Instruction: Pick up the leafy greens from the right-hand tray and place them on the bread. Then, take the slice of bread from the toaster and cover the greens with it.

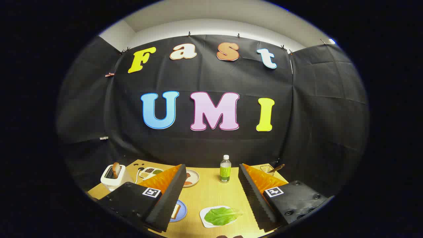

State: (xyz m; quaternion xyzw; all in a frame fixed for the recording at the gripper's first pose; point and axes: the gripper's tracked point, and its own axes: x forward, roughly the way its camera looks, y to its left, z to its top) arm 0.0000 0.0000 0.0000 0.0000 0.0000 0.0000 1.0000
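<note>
My fingers (211, 195) are spread wide over the lettuce leaf (222, 215); I should descend straight, pinching its middle off the white tray (205, 220).

Green-labelled bottle (225, 169) upright mid-table; sectioned condiment dish (150, 172); wire basket (266, 169) far right.

This is a staged recording booth rather than a real kitchen: black cloth (205, 82) is clipped up as walls on three sides, with a plain pale wall and ceiling (211, 23) above it. A small wooden table (211, 195) is laid out like a breakfast counter, with a white toaster (114, 177) holding a slice of bread, a divided dish of condiments (150, 172), plates, a drink bottle (225, 169) and a white tray (206, 219) of leafy greens (221, 215).
</note>
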